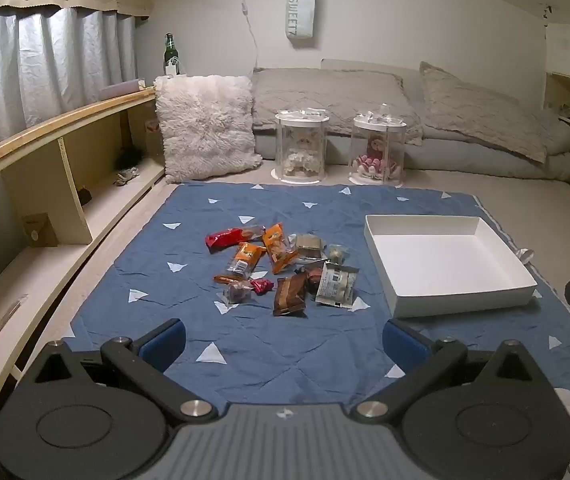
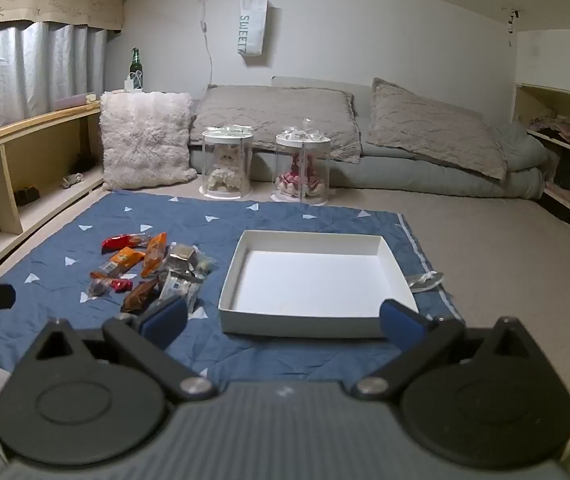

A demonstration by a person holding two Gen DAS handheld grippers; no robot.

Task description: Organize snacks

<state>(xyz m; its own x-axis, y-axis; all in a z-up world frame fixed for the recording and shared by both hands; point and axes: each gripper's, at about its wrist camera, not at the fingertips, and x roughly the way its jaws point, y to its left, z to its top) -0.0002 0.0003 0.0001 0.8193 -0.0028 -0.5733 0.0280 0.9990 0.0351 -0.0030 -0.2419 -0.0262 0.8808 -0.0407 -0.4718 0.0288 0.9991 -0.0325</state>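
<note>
A pile of several wrapped snacks lies on a blue quilted mat; it includes a red packet, orange packets, a brown packet and a silver packet. An empty white box sits to its right. My left gripper is open and empty, hovering short of the pile. In the right wrist view the pile is left of the box. My right gripper is open and empty, just before the box's near wall.
Two clear cylinder cases with dolls stand behind the mat. A fluffy white cushion and grey bedding lie at the back. Wooden shelves run along the left, more shelves at right. A clear wrapper lies beside the box.
</note>
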